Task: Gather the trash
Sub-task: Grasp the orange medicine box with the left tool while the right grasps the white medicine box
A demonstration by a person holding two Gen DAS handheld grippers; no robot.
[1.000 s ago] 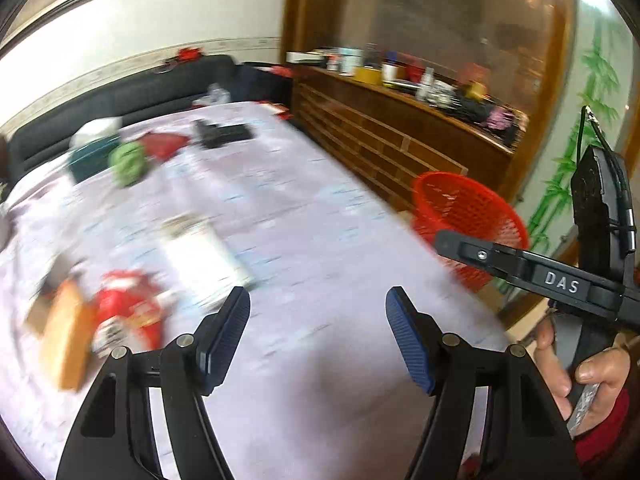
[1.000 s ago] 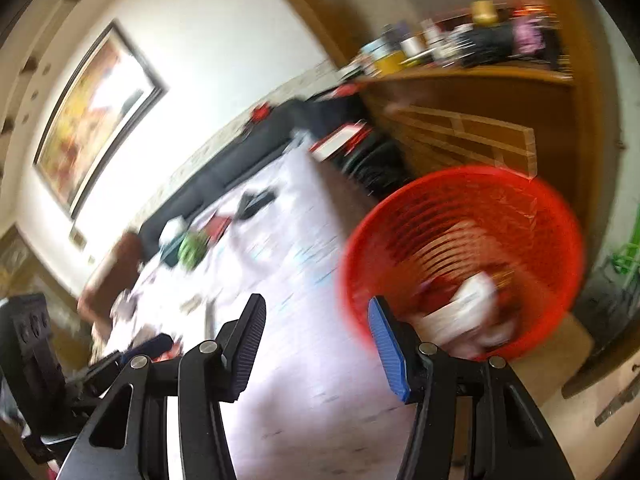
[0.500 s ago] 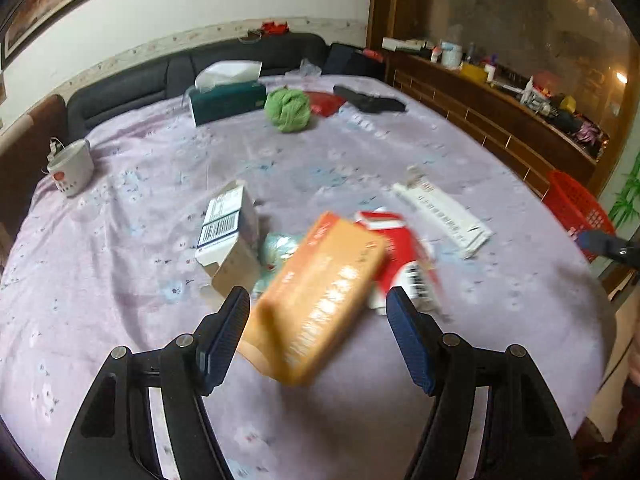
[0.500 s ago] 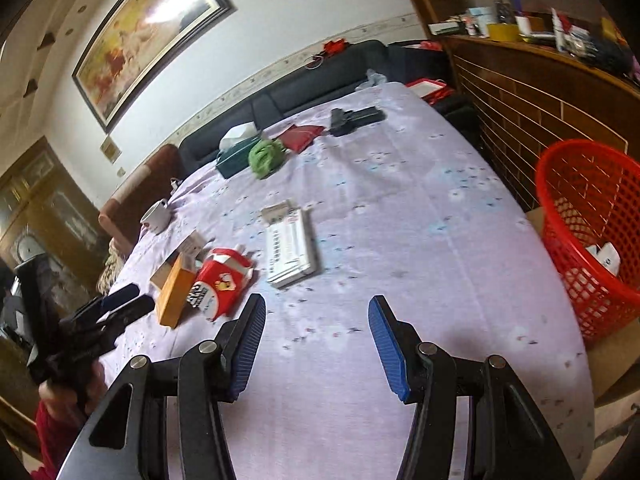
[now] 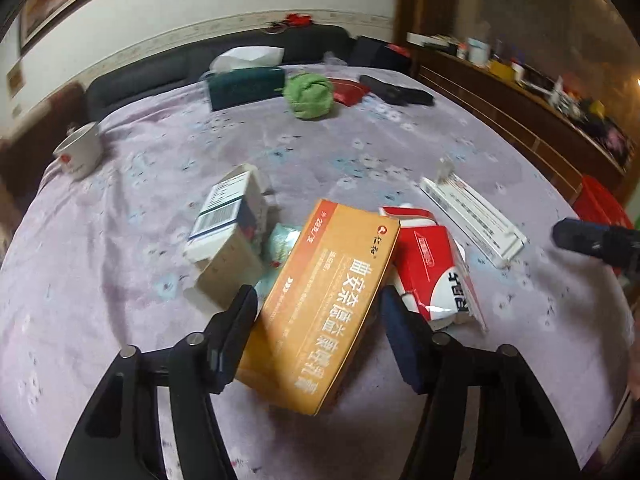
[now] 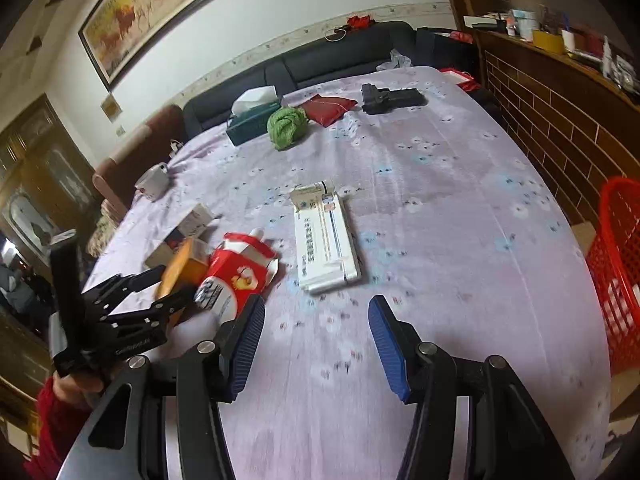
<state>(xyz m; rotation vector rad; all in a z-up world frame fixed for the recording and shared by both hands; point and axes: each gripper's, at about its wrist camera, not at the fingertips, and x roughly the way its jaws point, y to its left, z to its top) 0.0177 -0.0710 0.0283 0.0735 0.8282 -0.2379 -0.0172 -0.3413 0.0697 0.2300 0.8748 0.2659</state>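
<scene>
Now the left claw (image 5: 316, 312) has the orange box (image 5: 324, 300) between its two pads; its jaws have just been closing, and the left pad seems at the box's edge, but I cannot tell if both pads already press on it. The box lies tilted, its near end lifted over the table (image 5: 120, 208) and its far end leaning among the other trash. To do this step well, I think the claw should finish closing squarely on the two long sides, near the middle of the box, and lift straight up before it turns, because the red carton (image 5: 432, 272) touches the box on the right and the white and blue box (image 5: 228, 232) stands just beside it on the left; a slanted pull may drag them.

The right claw (image 6: 316, 340) is half open and holds nothing, low over bare cloth, with the flat white box (image 6: 326, 240) near ahead of it.

For moving, the middle of the table is free. The red basket (image 6: 616, 272) stands off the table's right edge, beside the wooden cabinet (image 6: 560, 120), so the way to it goes across open cloth and over that edge. The mug (image 5: 78, 152) is well apart on the left, the green cloth ball (image 5: 308, 96) and tissue box (image 5: 244, 84) far behind.
</scene>
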